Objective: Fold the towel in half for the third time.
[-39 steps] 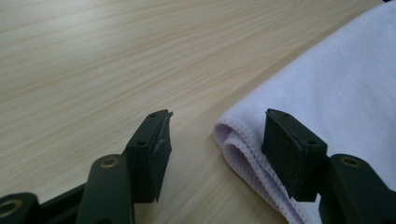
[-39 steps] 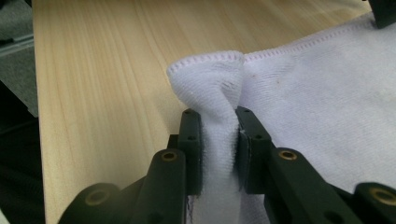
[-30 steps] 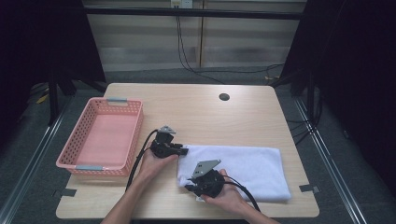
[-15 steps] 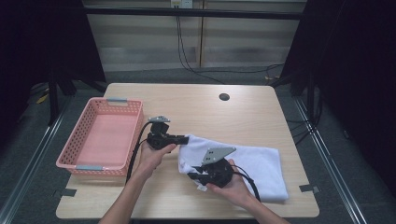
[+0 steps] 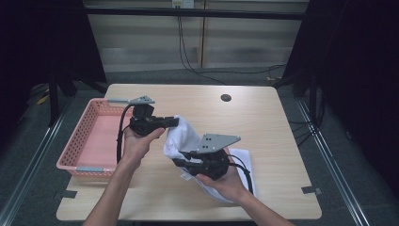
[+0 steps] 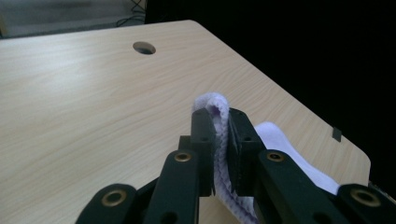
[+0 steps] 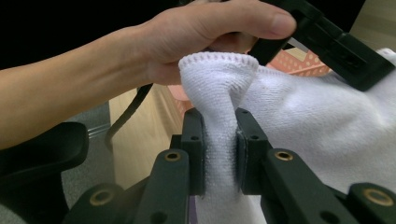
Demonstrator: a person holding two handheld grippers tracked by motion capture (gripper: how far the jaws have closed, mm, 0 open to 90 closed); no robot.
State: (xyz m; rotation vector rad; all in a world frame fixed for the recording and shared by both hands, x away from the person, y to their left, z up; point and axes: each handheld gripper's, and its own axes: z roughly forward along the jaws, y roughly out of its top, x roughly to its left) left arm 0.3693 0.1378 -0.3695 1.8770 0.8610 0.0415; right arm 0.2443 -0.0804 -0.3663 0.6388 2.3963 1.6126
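At the tabletop's [image 5: 282,122] left edge sits a pink basket [image 5: 91,141]. Beside it the left gripper [image 5: 173,122] clamps one towel [image 5: 186,136] edge; its own view shows the hem pinched between the jaws. The right gripper [image 5: 181,160] grips another edge, the towel lifted between them. A dark room surrounds the tabletop.

towel [image 7: 299,121]: white terry cloth (nubbly) | table [image 6: 84,93]: smooth matt wood | basket [image 5: 94,141]: pink plastic
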